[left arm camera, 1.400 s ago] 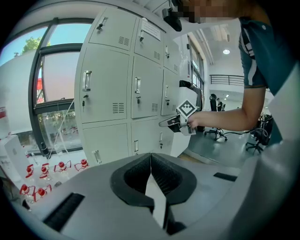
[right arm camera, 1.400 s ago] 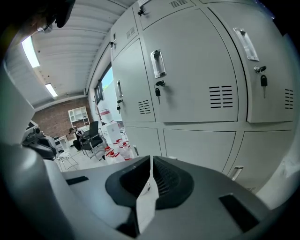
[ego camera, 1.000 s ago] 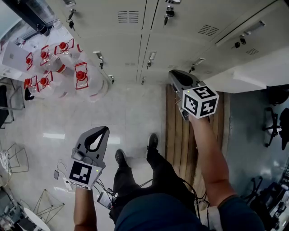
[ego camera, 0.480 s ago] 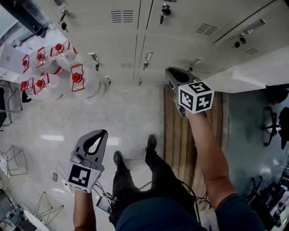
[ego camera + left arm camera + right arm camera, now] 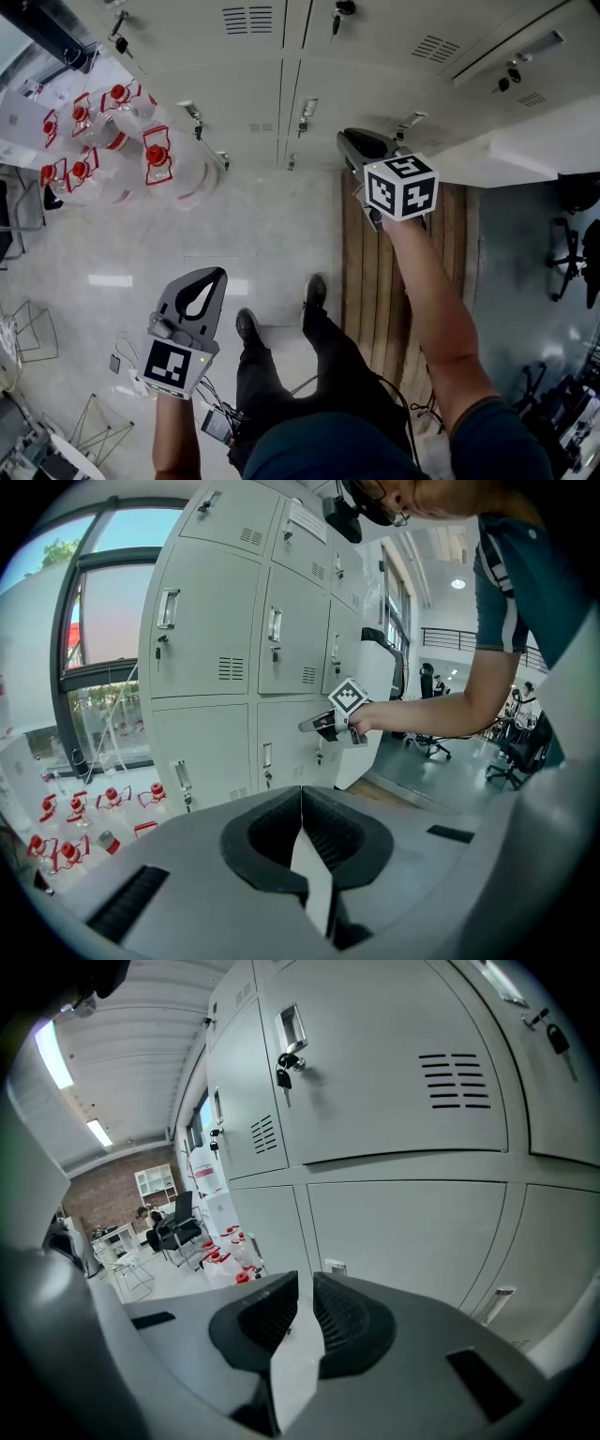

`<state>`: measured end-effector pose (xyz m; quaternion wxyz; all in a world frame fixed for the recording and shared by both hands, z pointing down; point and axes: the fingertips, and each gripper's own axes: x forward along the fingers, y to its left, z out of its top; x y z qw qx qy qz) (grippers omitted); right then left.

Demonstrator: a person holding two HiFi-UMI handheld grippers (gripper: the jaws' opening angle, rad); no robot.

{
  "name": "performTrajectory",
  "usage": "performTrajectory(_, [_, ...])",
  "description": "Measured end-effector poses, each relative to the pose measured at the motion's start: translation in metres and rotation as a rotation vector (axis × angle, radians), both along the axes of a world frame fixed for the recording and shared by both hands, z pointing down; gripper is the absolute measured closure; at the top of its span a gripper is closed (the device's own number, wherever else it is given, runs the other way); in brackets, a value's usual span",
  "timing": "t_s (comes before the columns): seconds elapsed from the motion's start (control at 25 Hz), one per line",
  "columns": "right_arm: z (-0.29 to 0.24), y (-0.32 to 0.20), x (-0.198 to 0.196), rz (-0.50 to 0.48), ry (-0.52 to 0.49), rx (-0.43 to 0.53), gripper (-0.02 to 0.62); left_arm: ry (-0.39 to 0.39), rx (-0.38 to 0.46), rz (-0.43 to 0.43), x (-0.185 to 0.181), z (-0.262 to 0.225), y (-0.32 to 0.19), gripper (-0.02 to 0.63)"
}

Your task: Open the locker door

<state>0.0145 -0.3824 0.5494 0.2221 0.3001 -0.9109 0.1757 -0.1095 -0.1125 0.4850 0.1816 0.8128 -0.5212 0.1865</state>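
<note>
Left gripper [image 5: 211, 272] sits low at our left side over the pale floor [image 5: 262, 225], well apart from the lockers. In its own view the jaws are together at the tips with nothing between them.

Right gripper [image 5: 344, 140] is out ahead on a stretched arm, up near the lower row of lockers and above the near edge of the wooden pallet [image 5: 367, 272]. In the right gripper view we see its jaws a narrow slit apart, empty, aimed at a lower locker door [image 5: 412, 1232]. That door looks flush with its neighbours, and the gripper is close to it but not touching. A small handle [image 5: 335, 1267] shows just past the jaw tips; we can't tell which door it belongs to. The upper door above has a handle with a key [image 5: 286, 1063] hanging in it.

Red-capped water bottles [image 5: 155, 159] stand on the floor to the left, against the lockers.
</note>
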Motion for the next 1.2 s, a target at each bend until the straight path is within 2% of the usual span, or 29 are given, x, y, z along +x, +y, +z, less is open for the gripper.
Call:
performTrajectory(0.44, [0.043,-0.020,-0.034,-0.039,0.018,-0.009,0.555,-0.001,-0.029,-0.037,-0.017,0.031,-0.015,0.588])
performTrajectory(1.2, [0.131,-0.081,-0.083,-0.023,0.101,0.042,0.554,0.004,-0.069,-0.113,-0.051,0.085,-0.015,0.588])
